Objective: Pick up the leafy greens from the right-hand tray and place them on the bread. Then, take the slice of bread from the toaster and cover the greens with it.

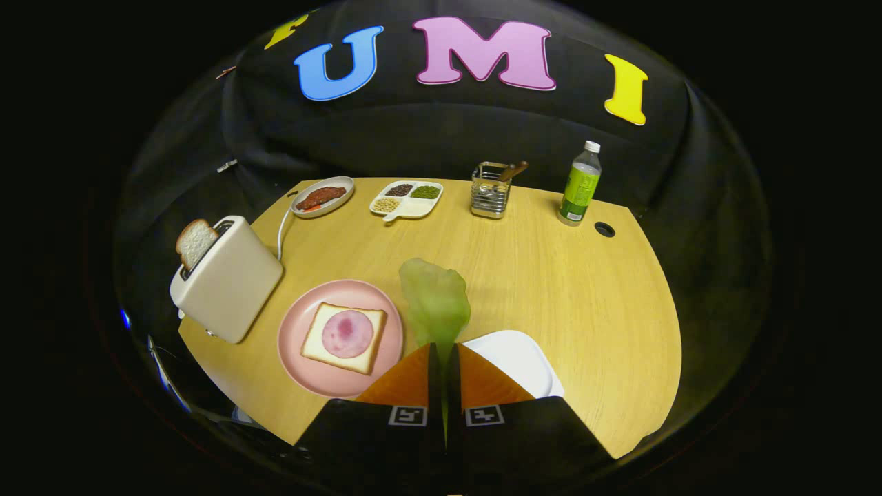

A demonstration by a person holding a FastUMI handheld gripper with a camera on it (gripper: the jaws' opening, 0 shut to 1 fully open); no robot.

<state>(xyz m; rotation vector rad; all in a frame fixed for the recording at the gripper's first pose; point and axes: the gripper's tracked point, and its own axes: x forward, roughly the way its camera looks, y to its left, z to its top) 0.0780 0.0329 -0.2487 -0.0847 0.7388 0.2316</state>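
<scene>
greens (pixel 435 303) hanging from the hand-held gripper (pixel 442 353), whose two fingers are pressing together on the lower stalk end of the leaf, with only a thin gap showing between them. the leaf is fanning out just ahead of the fingertips, lifted off the white tray (pixel 518 359) that is lying under and to the right of the fingers. judged from its thin, crinkled look, the leaf is handling as a very light, limp and easily torn thing, likely to flop or slip if held loosely; the narrow stalk end, where the fingers are now gripping, seems the soundest place to hold, since the broad part would crumple. the bread (pixel 344 337), carrying a round slice of meat, is sitting on the pink plate (pixel 293 344) just left of the fingers, close beside the hanging leaf. the toaster (pixel 226 279) is standing further left on the surface (pixel 592 303), with the second slice (pixel 196 241) poking up from its slot, well apart from the fingers.
</scene>
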